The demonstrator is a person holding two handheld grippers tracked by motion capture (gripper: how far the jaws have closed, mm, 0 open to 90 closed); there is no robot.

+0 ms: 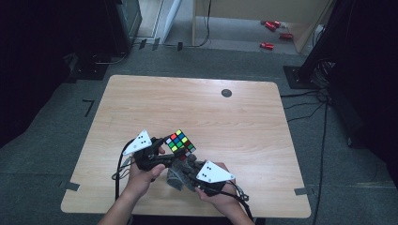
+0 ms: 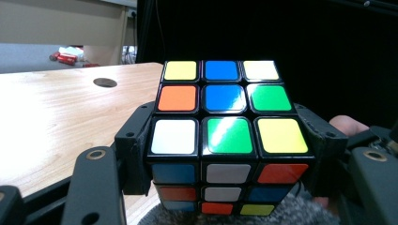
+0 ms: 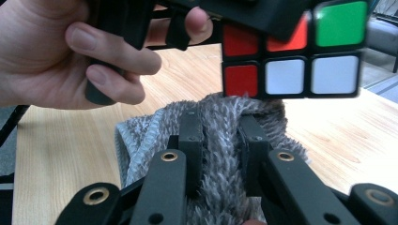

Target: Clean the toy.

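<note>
One cube [image 2: 224, 140] sat clamped in the left gripper [image 2: 225, 159]. Just under the cube, the right gripper [image 3: 220, 140] pinched one grey cloth [image 3: 220, 122].

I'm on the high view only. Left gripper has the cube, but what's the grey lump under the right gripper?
Observer: The right gripper is shut on a fuzzy grey cloth, pinching a fold between its black jaws.
Operator: Cloth touching the cube?
Observer: Its top edge meets the underside of the scrambled multicoloured puzzle cube; the bottom row there reads red, white, white.
Operator: How is the left gripper gripping it?
Observer: The left gripper clamps the cube on two opposite sides, at its near layers.
Operator: Top face centre?
Observer: Blue, with a green sticker on the near side of it.
</note>
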